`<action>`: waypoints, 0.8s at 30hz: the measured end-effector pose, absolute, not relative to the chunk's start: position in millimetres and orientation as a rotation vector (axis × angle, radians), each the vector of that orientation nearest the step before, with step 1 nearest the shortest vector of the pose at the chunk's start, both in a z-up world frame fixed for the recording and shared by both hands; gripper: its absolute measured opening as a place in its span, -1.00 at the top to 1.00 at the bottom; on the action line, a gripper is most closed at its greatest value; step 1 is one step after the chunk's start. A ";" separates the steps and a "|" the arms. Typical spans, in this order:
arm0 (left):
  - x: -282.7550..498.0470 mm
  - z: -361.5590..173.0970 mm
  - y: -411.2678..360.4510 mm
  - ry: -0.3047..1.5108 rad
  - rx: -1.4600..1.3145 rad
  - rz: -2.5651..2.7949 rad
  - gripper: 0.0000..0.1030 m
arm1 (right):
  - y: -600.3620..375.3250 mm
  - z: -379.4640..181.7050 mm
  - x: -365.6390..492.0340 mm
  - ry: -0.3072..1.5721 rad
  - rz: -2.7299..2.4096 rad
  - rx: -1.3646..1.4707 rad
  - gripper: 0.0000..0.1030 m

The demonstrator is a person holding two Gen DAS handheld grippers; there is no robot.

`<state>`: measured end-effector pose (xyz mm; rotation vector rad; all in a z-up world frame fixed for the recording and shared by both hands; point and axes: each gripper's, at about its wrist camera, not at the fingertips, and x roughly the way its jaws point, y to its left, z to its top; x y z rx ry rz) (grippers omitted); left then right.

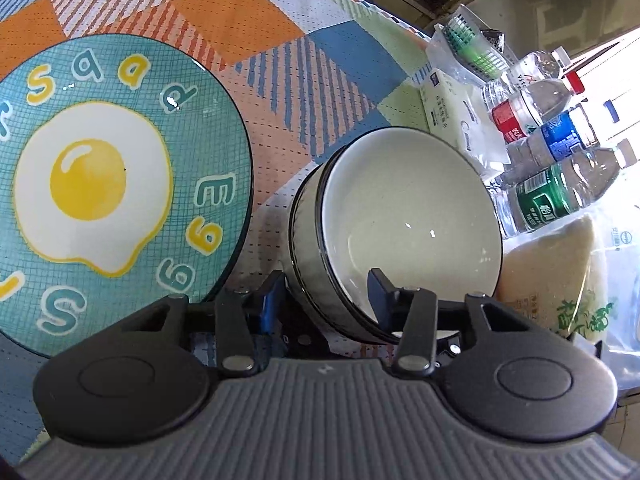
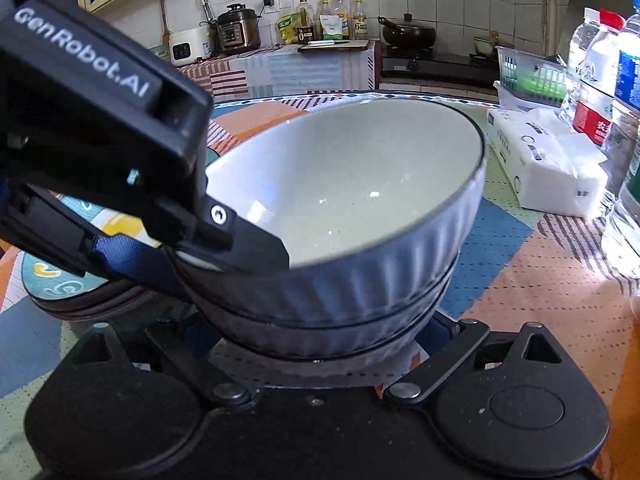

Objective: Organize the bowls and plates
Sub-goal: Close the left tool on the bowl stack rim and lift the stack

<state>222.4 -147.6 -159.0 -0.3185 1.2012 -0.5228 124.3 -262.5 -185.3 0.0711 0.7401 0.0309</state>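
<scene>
1. Two ribbed grey bowls sat nested on the patterned tablecloth (image 2: 560, 280) — the upper bowl (image 2: 360, 200) tilted inside the lower bowl (image 2: 340, 332).
2. The left gripper (image 1: 326, 296) was clamped on the upper bowl's near rim, one finger inside, one outside.
3. The right gripper (image 2: 320, 344) stood spread wide, a finger at either side of the lower bowl — whether touching, I could not tell.
4. Just beside the bowls lay the egg plate (image 1: 120, 184).
5. Water bottles (image 1: 560, 160) and a tissue pack (image 2: 548, 168) stood on the other side.
</scene>
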 end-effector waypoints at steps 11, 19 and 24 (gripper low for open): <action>210.4 -154.6 -152.7 1.154 -0.187 -0.543 0.25 | -259.4 -185.1 118.3 0.728 0.037 0.051 -0.81; 197.2 -128.0 -141.9 1.107 -0.148 -0.571 0.25 | -251.5 -171.3 107.7 0.669 0.029 0.047 -0.81; 188.8 -102.6 -126.8 1.062 -0.118 -0.596 0.25 | -238.0 -151.4 99.6 0.618 0.026 0.037 -0.80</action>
